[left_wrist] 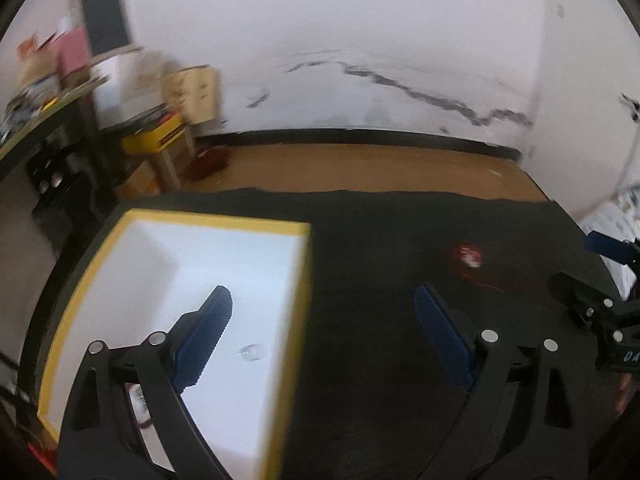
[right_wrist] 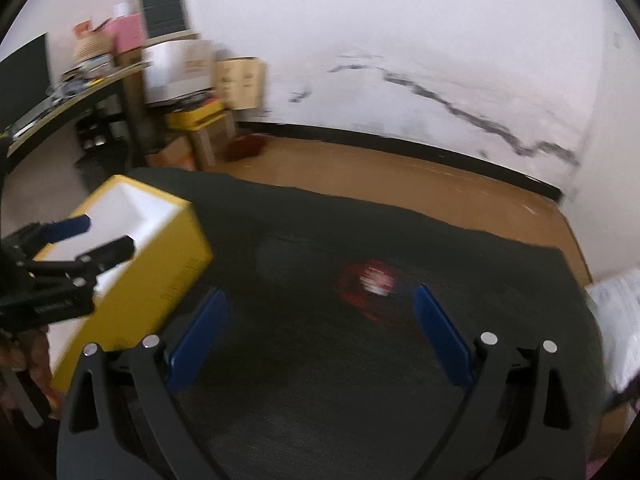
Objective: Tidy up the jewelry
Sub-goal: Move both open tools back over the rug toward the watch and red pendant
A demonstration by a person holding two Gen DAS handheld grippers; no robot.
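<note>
Red jewelry piece (right_wrist: 370,280) with a white centre, blurred, lies on the black mat (right_wrist: 320,360) toward the tabletop's right edge. Yellow box (left_wrist: 280,320), white inside, sits at the mat's left edge. Left gripper (left_wrist: 324,320) over the box wall, fingers apart; right gripper (right_wrist: 320,320) near the jewelry, fingers apart.

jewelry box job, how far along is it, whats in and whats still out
Done: the yellow box already holds a small clear piece and a red-and-white piece at its near end. In hand: nothing; the left hand-held gripper and right hand-held gripper are both open. Left: a blurred red-and-white item on the dark mat, just ahead of the right one.
</note>
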